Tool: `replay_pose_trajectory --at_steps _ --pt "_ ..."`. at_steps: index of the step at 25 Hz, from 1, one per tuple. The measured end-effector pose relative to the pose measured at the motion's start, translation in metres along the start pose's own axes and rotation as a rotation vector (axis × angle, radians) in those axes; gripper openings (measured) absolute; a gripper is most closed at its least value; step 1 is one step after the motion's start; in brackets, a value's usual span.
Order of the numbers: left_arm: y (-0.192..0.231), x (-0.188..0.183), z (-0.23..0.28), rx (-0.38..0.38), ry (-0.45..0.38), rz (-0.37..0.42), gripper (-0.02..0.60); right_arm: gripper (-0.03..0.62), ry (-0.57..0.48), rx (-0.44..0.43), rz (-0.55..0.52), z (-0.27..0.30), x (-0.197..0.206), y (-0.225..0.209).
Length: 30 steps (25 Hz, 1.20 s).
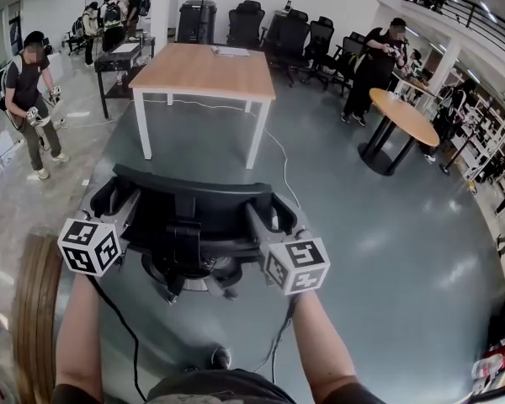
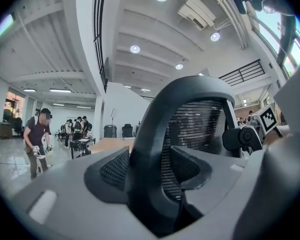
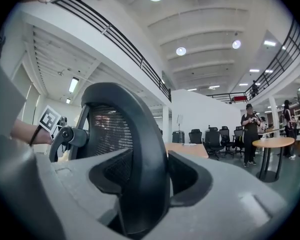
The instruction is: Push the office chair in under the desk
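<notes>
**Black office chair (image 1: 194, 199), pale wood desk (image 1: 204, 74), blue-grey floor (image 1: 362, 225)**

I am seeing the office chair showing black, its back a fine dark mesh. At twelve o'clock the desk is wearing a light wood top on white legs. At two o'clock a round table (image 1: 401, 114) is showing tan wood over a black base.

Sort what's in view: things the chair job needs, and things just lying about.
For the job: office chair; desk; left hand-held gripper and right hand-held gripper, jaws closing around the backrest frame.
Lying about: round table; spare chairs; floor cable; bystanders.
</notes>
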<state>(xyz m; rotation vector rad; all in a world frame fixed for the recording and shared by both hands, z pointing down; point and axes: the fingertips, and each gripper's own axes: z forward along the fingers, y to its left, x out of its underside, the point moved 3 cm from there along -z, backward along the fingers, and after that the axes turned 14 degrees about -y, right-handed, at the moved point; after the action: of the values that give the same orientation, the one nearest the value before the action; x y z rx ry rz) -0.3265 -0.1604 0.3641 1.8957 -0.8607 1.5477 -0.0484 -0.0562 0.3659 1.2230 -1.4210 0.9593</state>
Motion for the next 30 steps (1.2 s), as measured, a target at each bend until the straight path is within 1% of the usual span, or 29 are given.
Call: replay_pose_trajectory --at_steps 4,8,12,16,19,21,25,27,28,30 --pt "0.002 0.005 0.001 -0.013 -0.013 -0.005 0.267 0.209 -0.010 -0.002 -0.003 0.003 0.004 -0.002" --pt "0.005 0.009 -0.002 -0.017 -0.018 -0.004 0.264 0.209 -0.013 -0.025 0.004 0.007 0.010 -0.002" --pt "0.007 0.010 0.005 -0.011 -0.019 -0.007 0.265 0.209 -0.025 -0.040 0.001 0.014 0.011 -0.009" --pt "0.011 0.015 0.010 -0.012 -0.020 -0.013 0.265 0.207 -0.025 -0.041 0.001 0.019 0.016 -0.010" --pt "0.016 0.026 0.020 0.003 -0.024 -0.020 0.265 0.207 -0.031 -0.034 0.001 0.027 0.027 -0.015" --pt "0.018 0.027 0.026 0.006 -0.027 -0.025 0.265 0.207 -0.037 -0.027 0.003 0.032 0.027 -0.018" --pt "0.031 0.014 0.050 0.003 -0.033 -0.033 0.265 0.207 -0.013 -0.016 0.009 0.062 0.016 -0.028" --pt "0.042 0.013 0.071 0.025 -0.035 -0.062 0.264 0.207 -0.001 -0.008 0.006 0.084 0.016 -0.038" --pt "0.047 0.014 0.080 0.040 -0.035 -0.074 0.253 0.207 -0.002 -0.004 0.004 0.092 0.016 -0.043" --pt "0.053 0.016 0.093 0.068 -0.036 -0.075 0.249 0.207 -0.011 0.006 -0.001 0.104 0.018 -0.049"
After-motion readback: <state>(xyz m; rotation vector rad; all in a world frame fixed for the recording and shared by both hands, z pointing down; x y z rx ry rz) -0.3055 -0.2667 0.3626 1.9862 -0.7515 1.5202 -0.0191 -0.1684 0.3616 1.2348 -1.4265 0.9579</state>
